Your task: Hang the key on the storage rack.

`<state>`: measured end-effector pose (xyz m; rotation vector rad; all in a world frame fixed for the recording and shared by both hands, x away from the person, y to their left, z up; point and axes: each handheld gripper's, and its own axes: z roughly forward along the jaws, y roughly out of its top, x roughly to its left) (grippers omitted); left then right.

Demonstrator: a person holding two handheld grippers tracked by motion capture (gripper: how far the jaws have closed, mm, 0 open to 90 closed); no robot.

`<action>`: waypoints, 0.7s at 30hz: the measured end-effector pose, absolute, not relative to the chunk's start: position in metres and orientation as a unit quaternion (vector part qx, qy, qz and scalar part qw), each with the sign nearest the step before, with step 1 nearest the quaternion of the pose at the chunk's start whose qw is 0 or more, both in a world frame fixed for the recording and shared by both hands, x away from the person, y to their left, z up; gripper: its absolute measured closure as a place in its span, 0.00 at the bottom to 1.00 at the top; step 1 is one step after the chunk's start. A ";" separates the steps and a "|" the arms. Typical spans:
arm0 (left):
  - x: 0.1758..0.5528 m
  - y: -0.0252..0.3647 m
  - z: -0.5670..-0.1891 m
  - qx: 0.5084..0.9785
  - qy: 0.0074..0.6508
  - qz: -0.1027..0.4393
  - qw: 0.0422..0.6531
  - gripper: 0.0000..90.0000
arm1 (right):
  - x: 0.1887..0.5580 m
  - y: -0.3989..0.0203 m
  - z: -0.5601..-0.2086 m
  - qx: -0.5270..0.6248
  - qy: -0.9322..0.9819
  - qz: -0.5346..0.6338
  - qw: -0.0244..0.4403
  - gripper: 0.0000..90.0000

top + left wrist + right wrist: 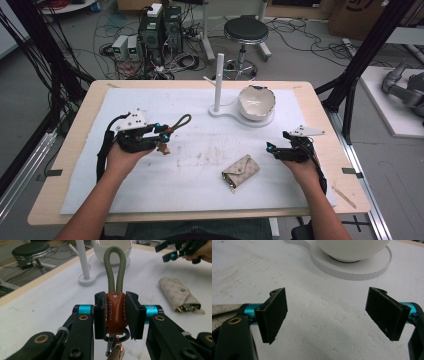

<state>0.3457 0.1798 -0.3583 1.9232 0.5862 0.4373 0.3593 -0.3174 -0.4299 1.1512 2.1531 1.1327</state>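
Note:
My left gripper (162, 136) (115, 315) is shut on a keychain (114, 302) with a brown leather tab and an olive cord loop (181, 121); a metal ring and clasp hang below the jaws. It is held above the left half of the white mat (200, 190). My right gripper (272, 148) (329, 315) stands open low over the mat at the right, nothing between its jaws. A beige patterned key pouch (241, 170) (178, 296) lies on the mat between the two grippers, nearer the right one.
A white stand with an upright post (218, 82) (82, 260) and a round base holding a white bowl (256, 101) (352, 250) sits at the back centre of the mat. The wooden table edge (70, 130) frames the mat. A stool and cables are beyond the table.

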 end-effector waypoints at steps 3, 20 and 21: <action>0.354 0.173 -0.347 0.800 0.243 0.187 0.516 0.78 | 0.359 -0.318 -0.430 0.418 0.780 0.409 0.222 0.20; 0.392 0.127 -0.296 0.798 0.218 0.208 0.522 0.78 | 0.359 -0.318 -0.429 0.421 0.777 0.407 0.229 0.20; 0.394 0.125 -0.292 0.799 0.216 0.211 0.520 0.78 | 0.359 -0.318 -0.429 0.421 0.778 0.407 0.230 0.20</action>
